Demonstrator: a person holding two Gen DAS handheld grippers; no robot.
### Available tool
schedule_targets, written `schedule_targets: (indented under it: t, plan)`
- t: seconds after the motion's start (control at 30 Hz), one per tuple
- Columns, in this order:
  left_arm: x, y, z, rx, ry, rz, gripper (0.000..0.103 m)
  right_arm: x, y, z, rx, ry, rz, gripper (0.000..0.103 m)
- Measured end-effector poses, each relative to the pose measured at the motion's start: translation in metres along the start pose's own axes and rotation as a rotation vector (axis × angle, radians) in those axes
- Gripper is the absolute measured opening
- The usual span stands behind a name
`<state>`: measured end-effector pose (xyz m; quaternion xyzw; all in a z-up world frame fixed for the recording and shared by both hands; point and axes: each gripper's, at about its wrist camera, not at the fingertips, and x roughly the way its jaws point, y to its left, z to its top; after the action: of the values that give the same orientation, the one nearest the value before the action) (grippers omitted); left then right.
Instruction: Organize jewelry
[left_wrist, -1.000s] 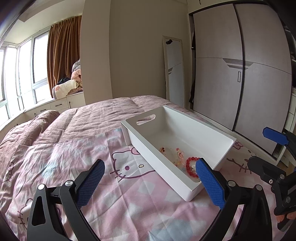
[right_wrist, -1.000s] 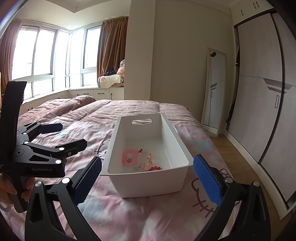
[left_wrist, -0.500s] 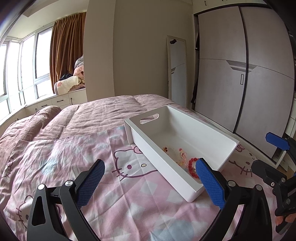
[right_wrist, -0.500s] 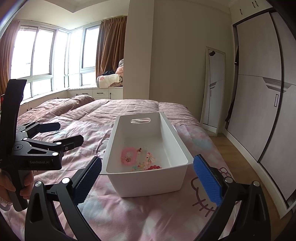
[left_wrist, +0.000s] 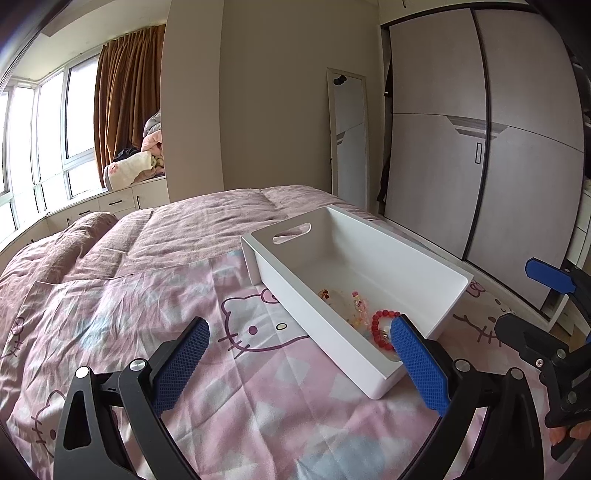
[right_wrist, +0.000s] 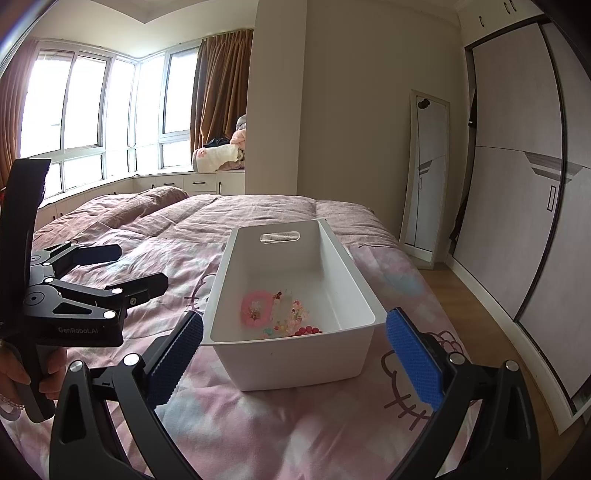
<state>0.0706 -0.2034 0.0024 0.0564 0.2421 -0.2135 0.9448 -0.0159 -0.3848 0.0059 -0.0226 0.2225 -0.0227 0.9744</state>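
A white bin (left_wrist: 413, 258) (right_wrist: 354, 280) with a handle slot stands on the pink bed cover. Inside lie a red bead bracelet (left_wrist: 382, 328) (right_wrist: 308, 330), a pink ring-shaped piece (right_wrist: 255, 308) and small pale trinkets (left_wrist: 356, 306) (right_wrist: 295, 312). My left gripper (left_wrist: 299, 365) is open and empty, above the cover just left of the bin's near end; it also shows in the right wrist view (right_wrist: 110, 269). My right gripper (right_wrist: 293, 363) is open and empty in front of the bin's near wall, and it shows at the right edge of the left wrist view (left_wrist: 532, 299).
The bed carries a pink cat-print cover (left_wrist: 184, 325) (right_wrist: 295, 424) over a mauve duvet (left_wrist: 177, 229). A wardrobe (left_wrist: 498, 166) and a leaning mirror (right_wrist: 424, 177) stand to the right across a strip of wood floor (right_wrist: 469, 302). Windows and a bench with folded blankets (right_wrist: 218, 157) lie behind.
Both grippers stay open. The left view has shifted slightly, the bin sitting a little lower and nearer. The left gripper seen from the right wrist has moved a little higher and right.
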Motion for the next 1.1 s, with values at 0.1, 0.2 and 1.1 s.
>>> schedule_targets:
  t: [0.1, 0.2, 1.1]
  plan:
    - [-0.0004, 0.0002, 0.0001, -0.001, -0.001, -0.003, 0.099, 0.0000, 0.0001, -0.0001, 0.000, -0.001, 0.001, 0.098]
    - [-0.0004, -0.0001, 0.0002, 0.001, -0.002, 0.000, 0.099, 0.0003, 0.0000, -0.0007, 0.001, -0.001, 0.000, 0.098]
    - [0.0038, -0.0044, 0.0000, 0.004, 0.016, 0.038, 0.099, 0.0022, -0.0004, -0.0011, 0.006, 0.007, 0.003, 0.098]
